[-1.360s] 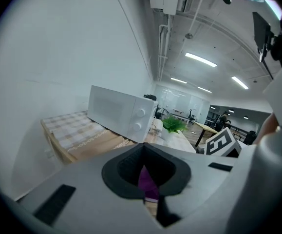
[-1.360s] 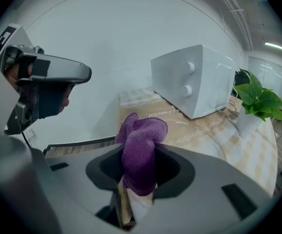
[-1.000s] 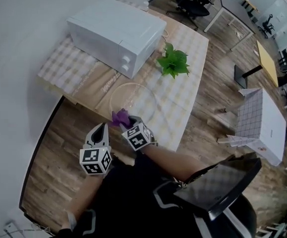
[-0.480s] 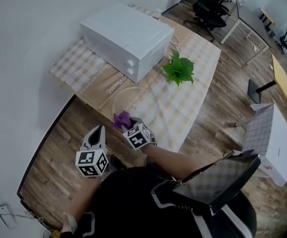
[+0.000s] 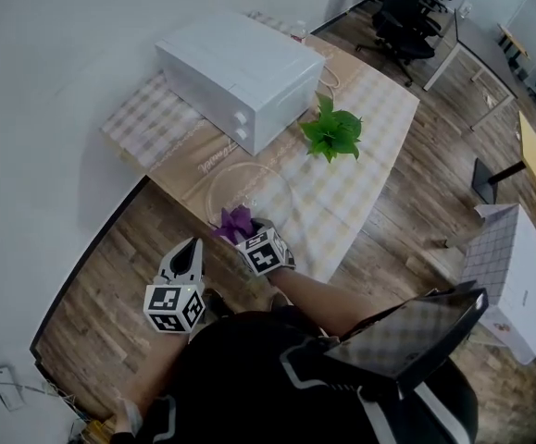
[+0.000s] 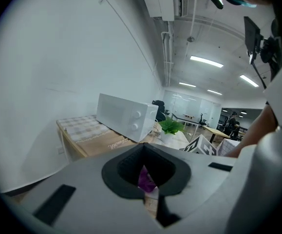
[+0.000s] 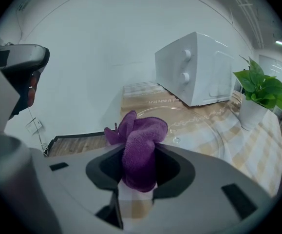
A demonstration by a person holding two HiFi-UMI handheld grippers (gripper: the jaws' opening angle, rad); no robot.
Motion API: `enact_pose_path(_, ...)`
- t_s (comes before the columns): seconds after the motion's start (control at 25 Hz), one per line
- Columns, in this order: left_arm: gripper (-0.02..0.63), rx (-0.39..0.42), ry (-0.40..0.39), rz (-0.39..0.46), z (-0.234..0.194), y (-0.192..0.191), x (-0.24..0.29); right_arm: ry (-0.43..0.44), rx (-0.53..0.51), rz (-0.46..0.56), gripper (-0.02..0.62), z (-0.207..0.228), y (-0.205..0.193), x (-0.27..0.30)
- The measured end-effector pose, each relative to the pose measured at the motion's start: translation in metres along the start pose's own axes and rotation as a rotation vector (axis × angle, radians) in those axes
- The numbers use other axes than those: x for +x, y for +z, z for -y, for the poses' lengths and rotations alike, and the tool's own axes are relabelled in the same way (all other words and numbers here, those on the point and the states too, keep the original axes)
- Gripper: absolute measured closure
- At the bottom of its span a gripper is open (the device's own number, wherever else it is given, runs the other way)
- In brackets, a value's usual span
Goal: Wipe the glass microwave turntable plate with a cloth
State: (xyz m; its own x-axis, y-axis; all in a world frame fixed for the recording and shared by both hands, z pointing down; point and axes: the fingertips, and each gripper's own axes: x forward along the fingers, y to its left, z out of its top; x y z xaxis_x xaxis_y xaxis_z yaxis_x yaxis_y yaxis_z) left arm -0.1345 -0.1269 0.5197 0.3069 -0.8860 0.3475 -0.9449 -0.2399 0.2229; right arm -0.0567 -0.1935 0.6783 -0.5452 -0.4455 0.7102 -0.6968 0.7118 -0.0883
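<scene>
The table (image 5: 346, 202), under a checked cover, stretches ahead of both grippers. The white microwave (image 5: 235, 74) stands on it well beyond the right gripper (image 5: 247, 234), with a leafy potted plant (image 5: 332, 132) beyond it and to its right, beside the microwave's front. The glass turntable plate (image 5: 249, 188) lies flat on the table just ahead of the right gripper's tips. That gripper's jaws are clamped on a purple cloth (image 7: 140, 152) – the bunched cloth sticks out past the tips, at the plate's near rim; whether it touches the glass cannot be told. The left gripper (image 5: 193, 246) is off the table's near edge, to the left of the right one and apart from the plate – its jaws are closed together with nothing between them.
</scene>
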Motion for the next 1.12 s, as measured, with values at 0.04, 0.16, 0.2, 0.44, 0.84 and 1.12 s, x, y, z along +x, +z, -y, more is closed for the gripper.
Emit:
enact_pose_path(0.04,0.603,0.007,-0.007,0.003,0.004,0.000,0.000,-0.001,0.002,0.003,0.447,0.002,-0.001,-0.002)
enact_pose_path(0.16,0.603,0.016,-0.003,0.007,0.012,0.001,0.001,0.001,0.000,0.009,0.448,0.009,-0.005,-0.008)
enact_pose_path(0.2,0.603,0.017,0.001,0.007,0.014,0.001,0.001,0.001,0.000,0.010,0.448,0.012,-0.006,-0.010)
enact_pose_path(0.44,0.603,0.007,0.014,0.001,0.027,-0.002,0.003,-0.014,0.010,0.015,0.448,0.030,-0.016,-0.020)
enact_pose_path(0.84,0.603,0.022,0.022,-0.004,0.049,-0.006,0.006,-0.040,0.050,0.027,0.447,0.059,-0.027,-0.037)
enact_pose_path(1.12,0.603,0.031,0.018,-0.018,0.065,-0.011,0.007,-0.056,0.086,0.051,0.446,0.076,-0.031,-0.047)
